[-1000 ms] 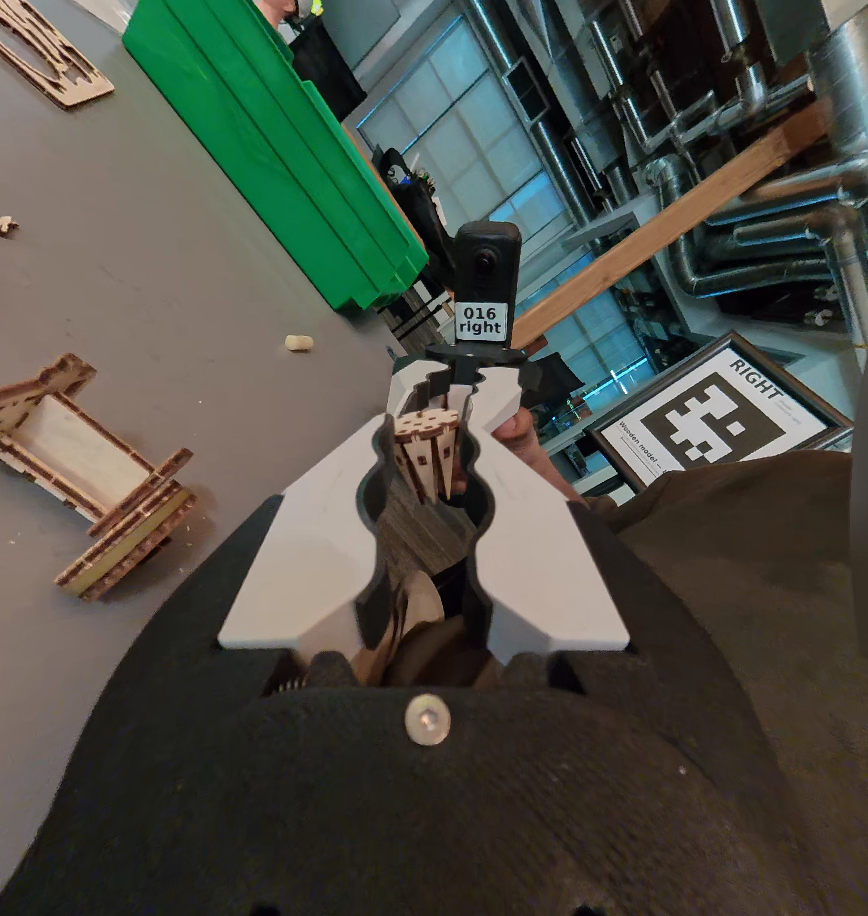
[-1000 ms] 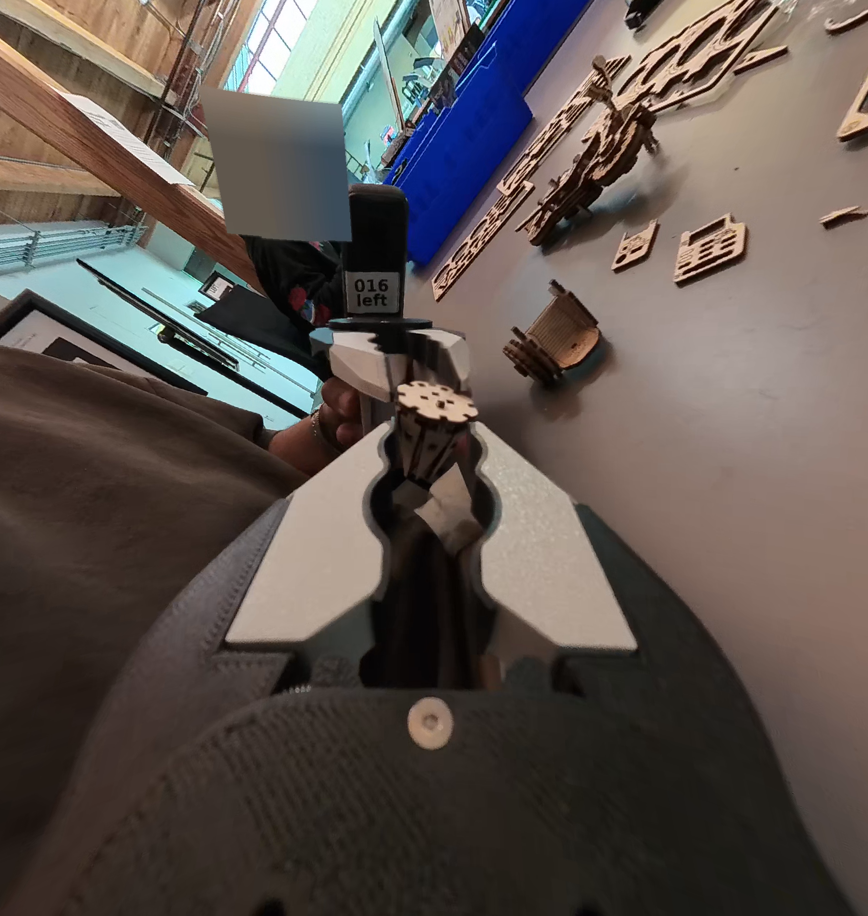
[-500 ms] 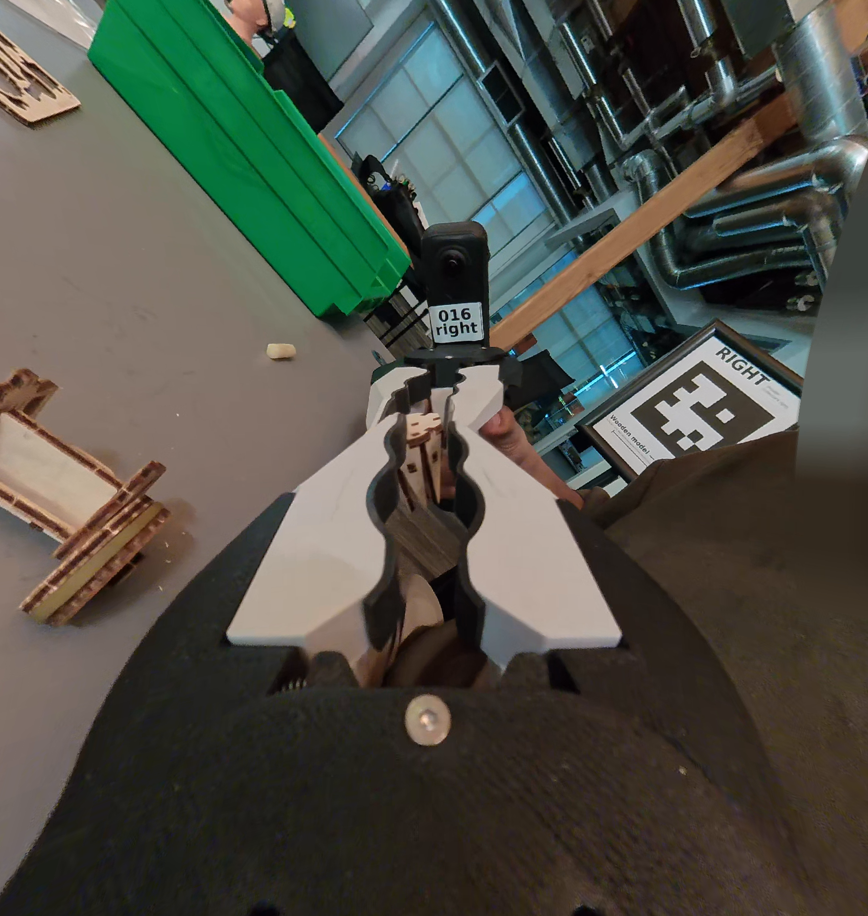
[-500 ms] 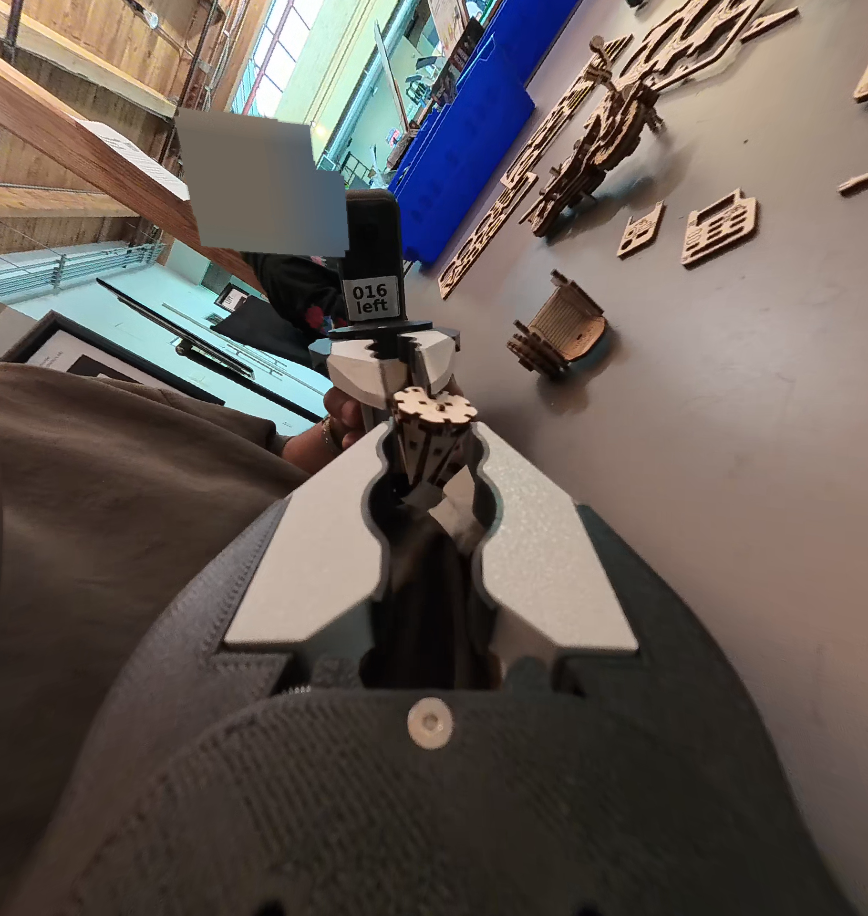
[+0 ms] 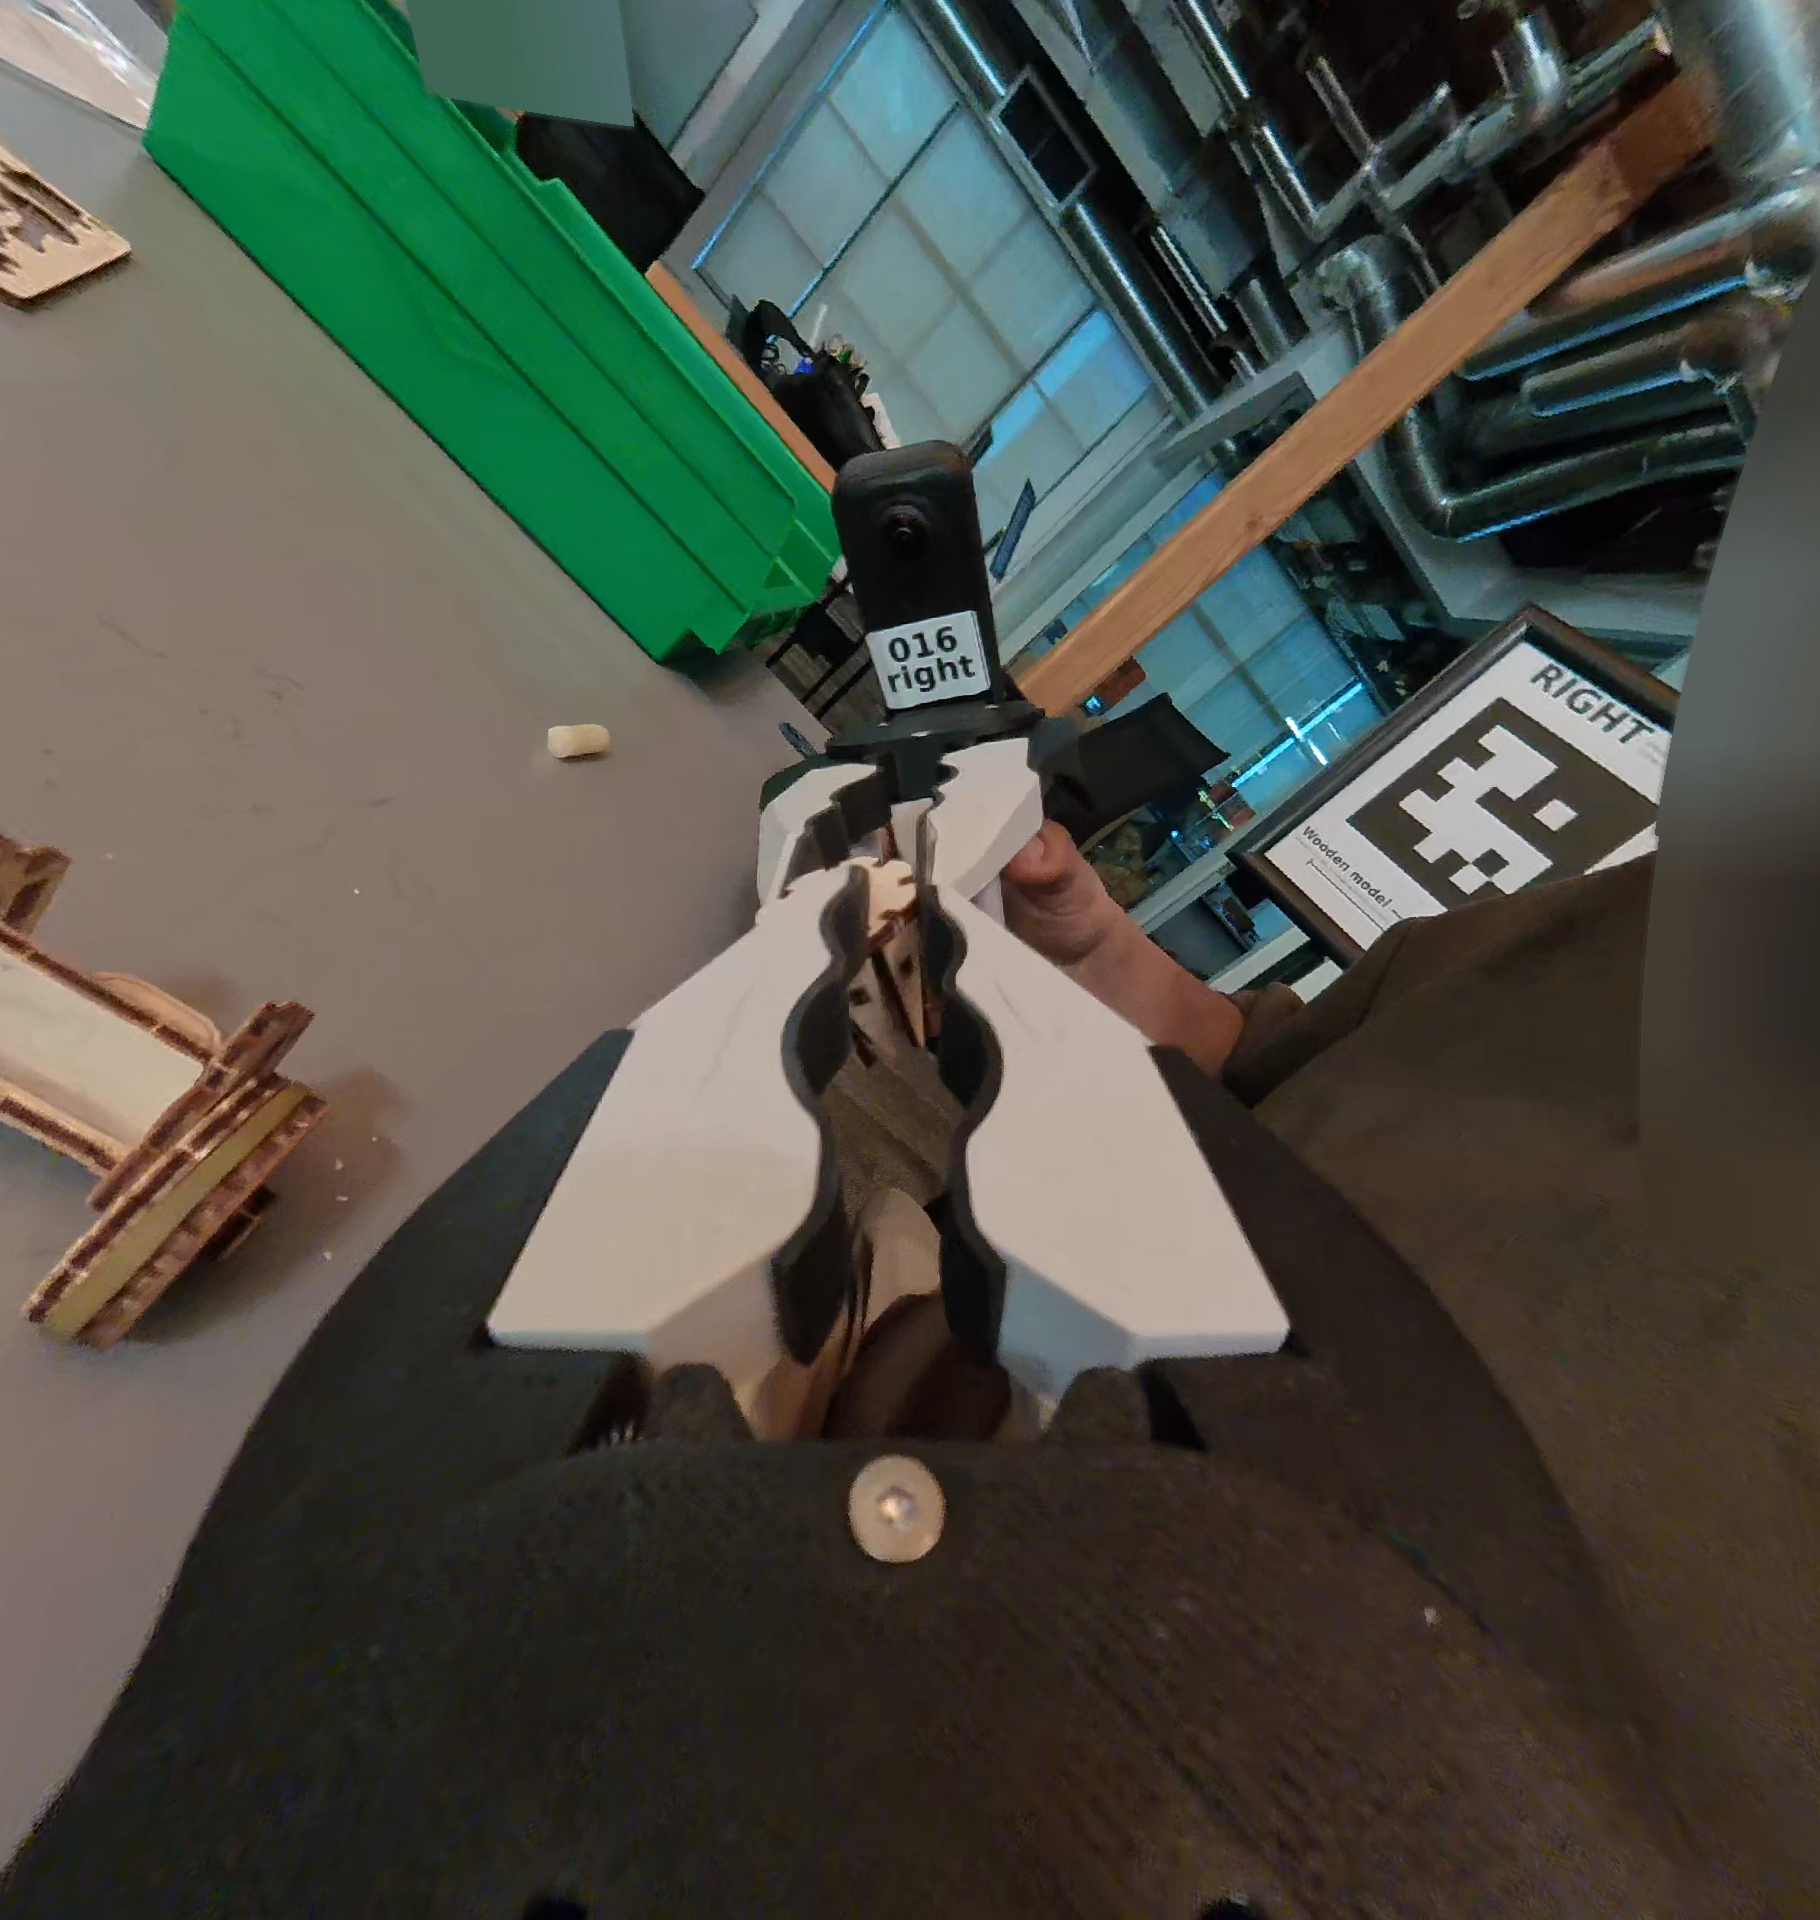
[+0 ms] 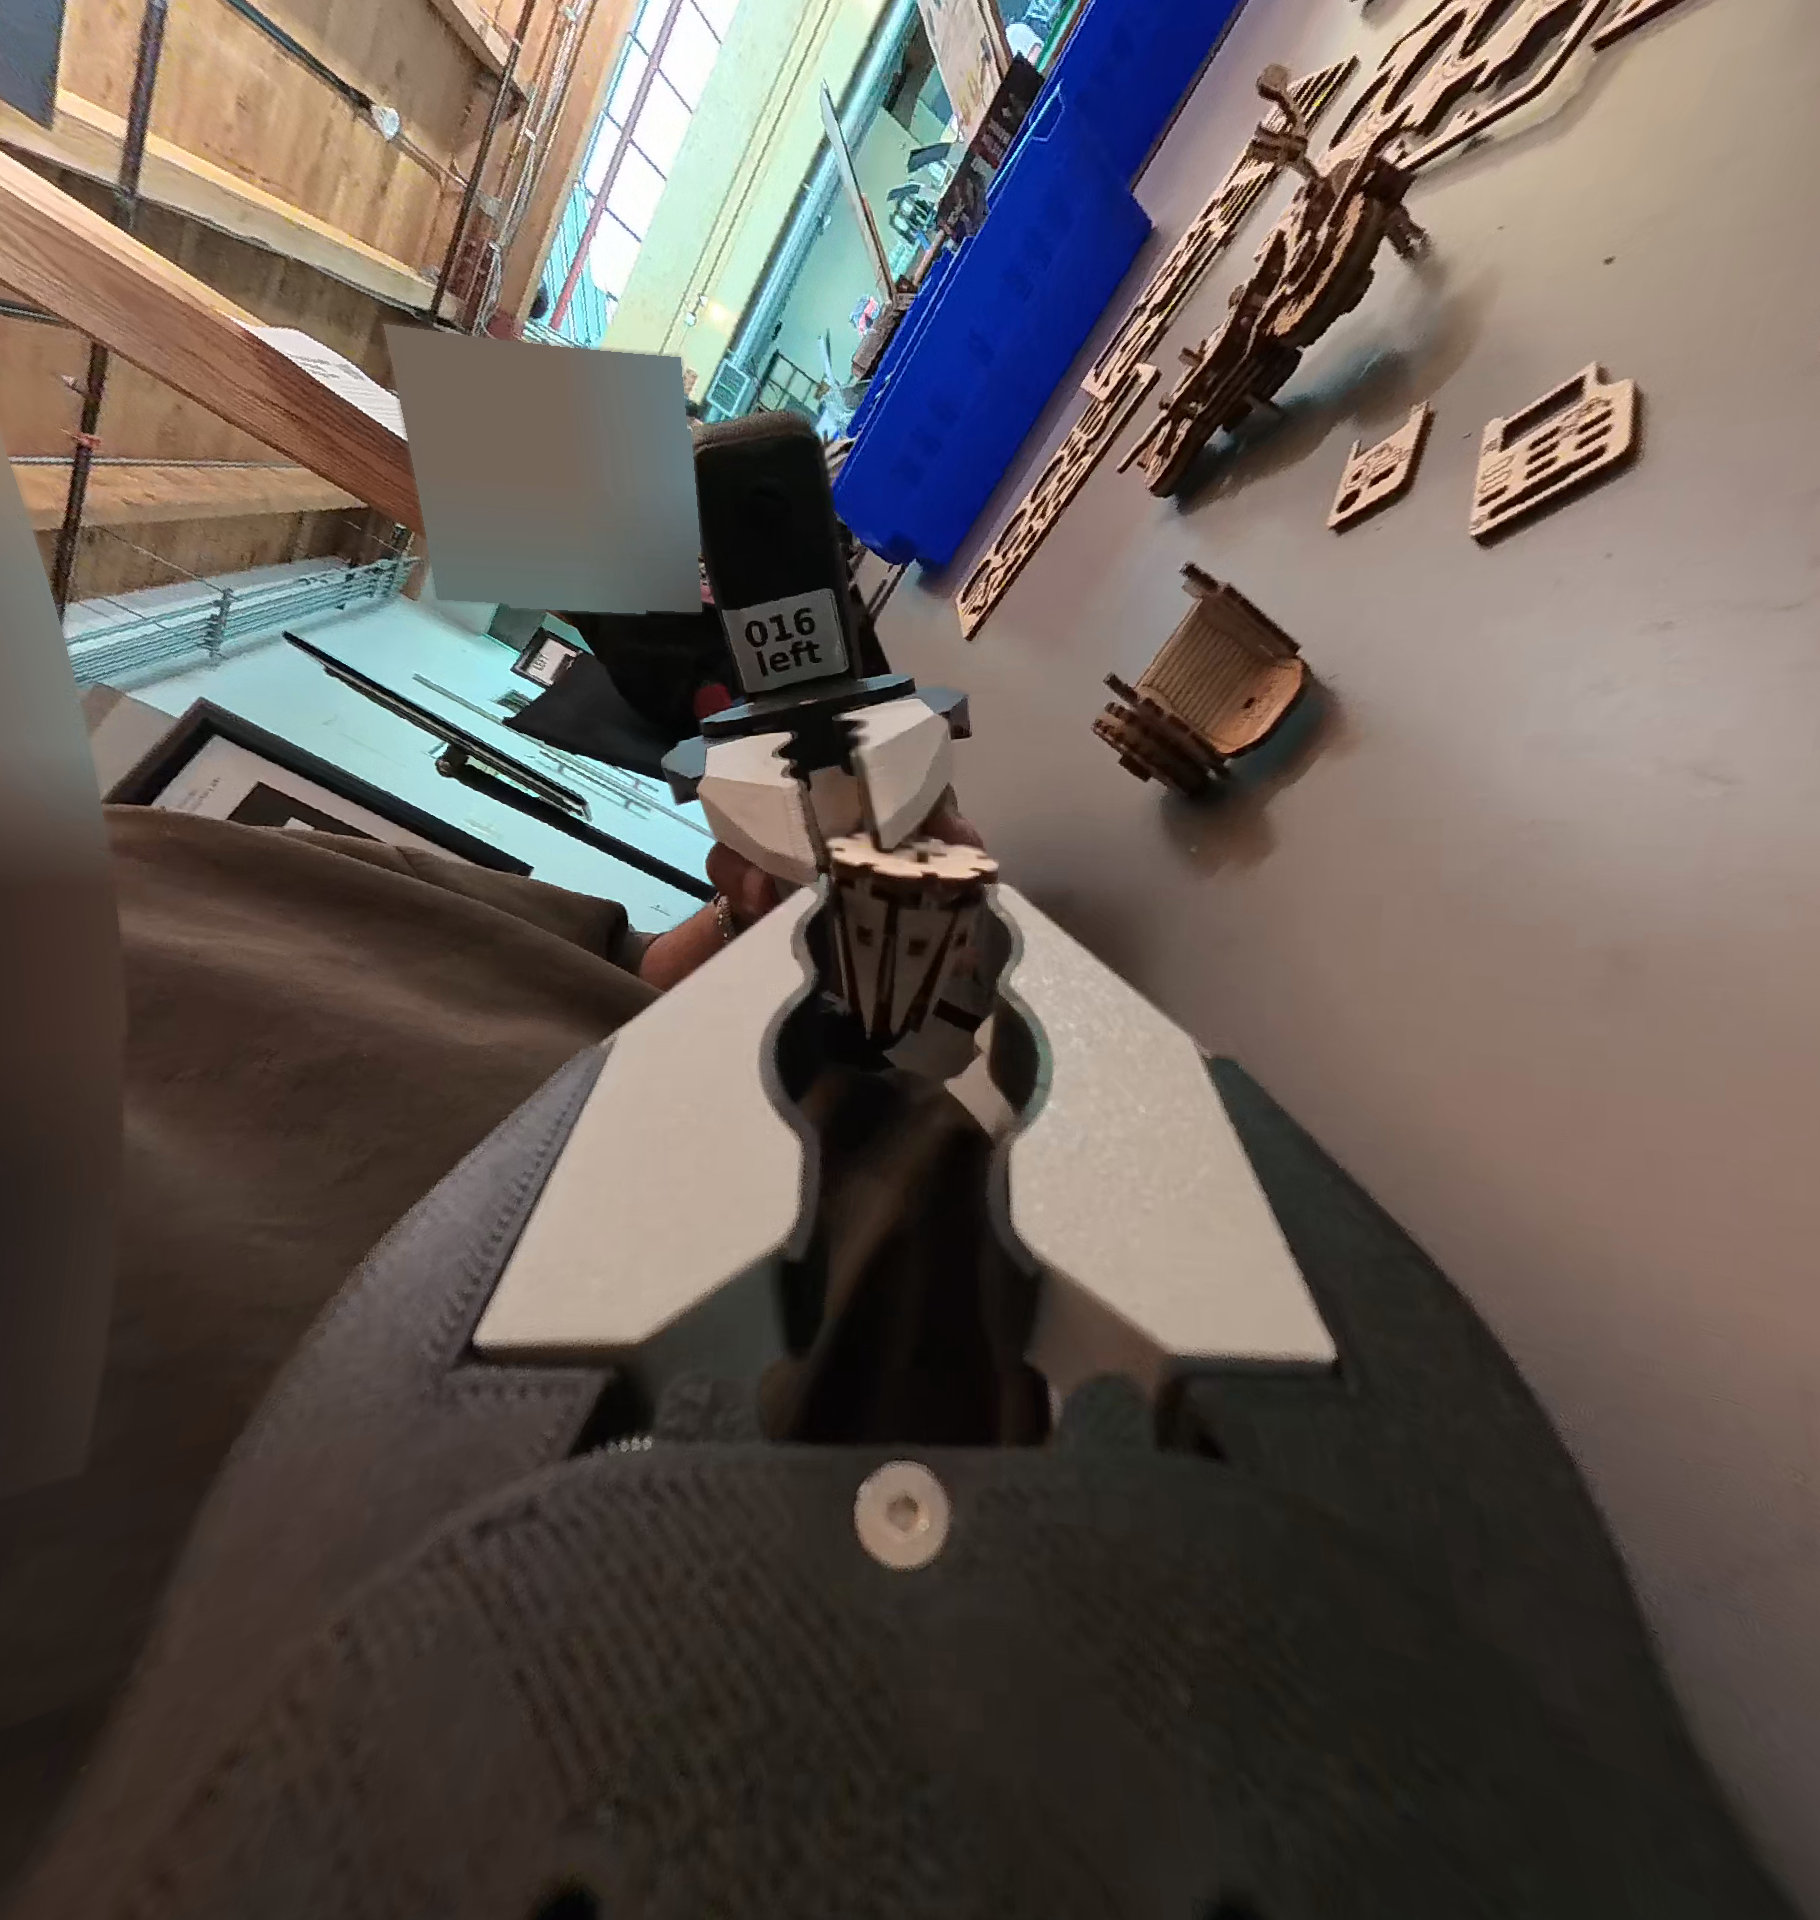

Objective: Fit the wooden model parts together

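- My left gripper (image 5: 890, 914) and right gripper (image 6: 911, 935), tip to tip above the grey table (image 5: 262, 623), both clamp one small wooden model part (image 6: 911, 914).
- Table, left: open wooden frame piece (image 5: 106, 1081).
- Table, right: curved wooden subassembly (image 6: 1212, 686).

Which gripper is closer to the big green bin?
Right. The right gripper sits farther out, nearer the green bin's end; the left gripper faces it from farther back. Both clamp the wooden model part between them.
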`<action>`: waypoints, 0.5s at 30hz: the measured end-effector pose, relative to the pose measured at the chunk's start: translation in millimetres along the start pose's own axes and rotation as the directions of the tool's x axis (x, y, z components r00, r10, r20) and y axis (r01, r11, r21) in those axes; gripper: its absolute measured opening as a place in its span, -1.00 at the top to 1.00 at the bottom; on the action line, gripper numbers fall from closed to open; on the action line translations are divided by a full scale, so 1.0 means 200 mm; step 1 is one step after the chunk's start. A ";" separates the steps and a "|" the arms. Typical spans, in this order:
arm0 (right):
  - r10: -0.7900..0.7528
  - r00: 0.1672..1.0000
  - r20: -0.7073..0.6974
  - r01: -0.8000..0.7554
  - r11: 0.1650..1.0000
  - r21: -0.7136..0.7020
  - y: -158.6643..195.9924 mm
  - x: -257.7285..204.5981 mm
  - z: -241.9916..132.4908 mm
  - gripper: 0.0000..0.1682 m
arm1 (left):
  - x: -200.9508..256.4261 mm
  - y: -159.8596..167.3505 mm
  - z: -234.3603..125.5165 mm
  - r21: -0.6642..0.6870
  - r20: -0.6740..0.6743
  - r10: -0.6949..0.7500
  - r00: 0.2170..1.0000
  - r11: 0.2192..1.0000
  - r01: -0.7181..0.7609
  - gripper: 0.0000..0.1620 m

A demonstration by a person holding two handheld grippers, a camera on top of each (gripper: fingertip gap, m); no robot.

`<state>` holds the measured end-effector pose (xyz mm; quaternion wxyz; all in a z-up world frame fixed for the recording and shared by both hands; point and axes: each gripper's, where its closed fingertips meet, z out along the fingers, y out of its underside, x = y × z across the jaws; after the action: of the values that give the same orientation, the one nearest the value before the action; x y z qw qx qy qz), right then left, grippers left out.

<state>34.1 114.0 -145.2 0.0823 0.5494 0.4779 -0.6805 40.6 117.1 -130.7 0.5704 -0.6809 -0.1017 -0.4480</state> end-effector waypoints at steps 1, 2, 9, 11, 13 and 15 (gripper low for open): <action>0.004 1.000 0.004 -0.004 1.000 -0.003 0.00 0.00 0.00 0.70 | 0.00 0.00 0.00 -0.001 0.000 0.008 1.000 1.000 -0.008 0.92; 0.005 1.000 0.010 -0.005 1.000 -0.006 0.00 -0.01 0.00 0.70 | 0.01 0.00 0.00 -0.002 -0.005 0.013 1.000 1.000 -0.013 0.92; -0.003 1.000 0.000 0.003 1.000 0.002 0.00 -0.01 0.00 0.70 | 0.01 -0.01 0.00 0.001 -0.004 0.009 1.000 1.000 -0.009 0.91; 0.003 1.000 -0.010 -0.003 1.000 0.017 -0.01 0.01 -0.01 0.70 | 0.01 -0.03 -0.01 0.010 0.001 0.015 1.000 1.000 -0.015 0.77; 0.003 1.000 -0.014 -0.003 1.000 0.029 -0.02 0.01 -0.02 0.70 | 0.00 -0.06 -0.04 0.041 -0.003 -0.006 1.000 0.999 0.006 0.74; 0.015 1.000 0.004 -0.015 0.999 0.041 -0.03 0.00 -0.02 0.69 | -0.02 -0.09 -0.06 0.068 -0.018 -0.054 0.998 0.996 0.055 0.74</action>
<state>32.2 119.6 -140.6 0.0770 0.5532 0.4595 -0.6906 20.6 114.0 -122.9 0.5816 -0.6544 -0.1309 -0.4652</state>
